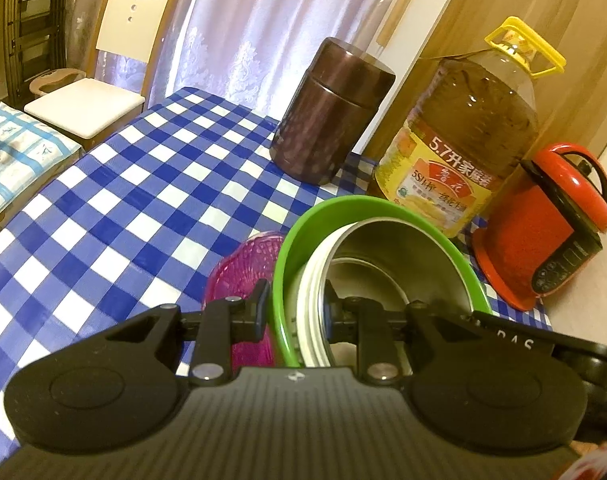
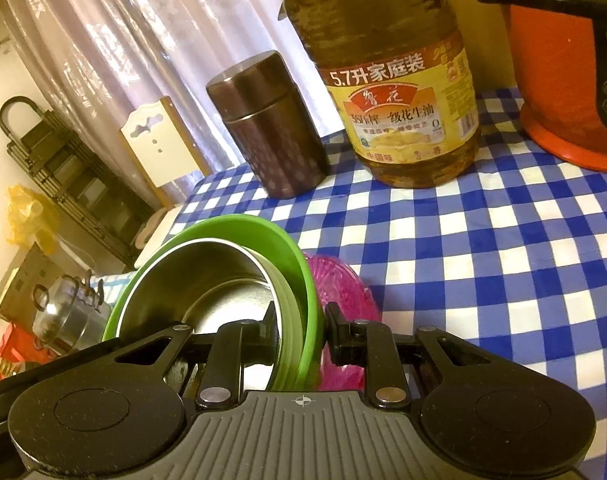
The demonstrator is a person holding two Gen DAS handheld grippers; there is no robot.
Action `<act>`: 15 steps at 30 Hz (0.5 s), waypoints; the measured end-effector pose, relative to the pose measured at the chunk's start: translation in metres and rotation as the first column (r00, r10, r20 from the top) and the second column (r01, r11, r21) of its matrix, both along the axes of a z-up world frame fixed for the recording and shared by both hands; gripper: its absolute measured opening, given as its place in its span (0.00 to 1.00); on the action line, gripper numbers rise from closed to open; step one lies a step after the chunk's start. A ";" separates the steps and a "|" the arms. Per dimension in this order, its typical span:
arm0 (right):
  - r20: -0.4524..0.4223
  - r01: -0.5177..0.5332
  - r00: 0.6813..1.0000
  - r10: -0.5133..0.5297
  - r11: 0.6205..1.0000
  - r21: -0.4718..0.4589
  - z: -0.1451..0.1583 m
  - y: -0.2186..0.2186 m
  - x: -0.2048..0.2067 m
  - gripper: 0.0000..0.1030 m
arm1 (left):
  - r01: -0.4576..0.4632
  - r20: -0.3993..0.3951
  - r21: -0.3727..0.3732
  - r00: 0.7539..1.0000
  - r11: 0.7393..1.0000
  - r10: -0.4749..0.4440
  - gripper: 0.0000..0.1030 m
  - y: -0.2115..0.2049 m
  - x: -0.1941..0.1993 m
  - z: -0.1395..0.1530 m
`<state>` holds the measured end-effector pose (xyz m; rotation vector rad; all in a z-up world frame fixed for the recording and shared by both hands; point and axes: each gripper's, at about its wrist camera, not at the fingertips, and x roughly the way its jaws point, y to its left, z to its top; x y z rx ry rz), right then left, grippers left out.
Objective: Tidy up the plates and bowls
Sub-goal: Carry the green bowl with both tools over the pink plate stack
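Note:
A green bowl (image 1: 379,206) holds a white-rimmed steel bowl (image 1: 403,252) nested inside it; both are tilted above the checked table. A pink patterned plate (image 1: 247,264) lies under or beside them. My left gripper (image 1: 295,308) is shut on the near rims of the nested bowls, one finger outside the green wall and one inside the steel bowl. In the right wrist view the green bowl (image 2: 271,236), the steel bowl (image 2: 207,280) and the pink plate (image 2: 343,292) show again. My right gripper (image 2: 299,324) is shut on the opposite rim of the bowls.
A brown canister (image 1: 331,112), a large oil bottle (image 1: 459,144) and a red electric cooker (image 1: 543,224) stand along the back right of the blue checked tablecloth (image 1: 123,200). A white chair (image 1: 111,64) stands beyond the table. A glass-lidded pot (image 2: 67,316) is off to one side.

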<state>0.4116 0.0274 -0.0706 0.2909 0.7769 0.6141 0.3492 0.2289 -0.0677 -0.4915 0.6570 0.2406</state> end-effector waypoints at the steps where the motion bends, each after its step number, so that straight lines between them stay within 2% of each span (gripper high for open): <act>1: -0.003 -0.001 1.000 0.001 1.000 0.001 -0.002 0.001 0.003 0.22 | -0.001 -0.002 0.000 1.000 1.000 0.001 0.22 0.001 0.002 -0.001; 15: -0.054 -0.001 0.999 0.002 1.000 0.004 -0.019 0.014 0.024 0.22 | -0.033 -0.030 0.001 0.999 0.999 0.033 0.22 0.013 0.019 -0.017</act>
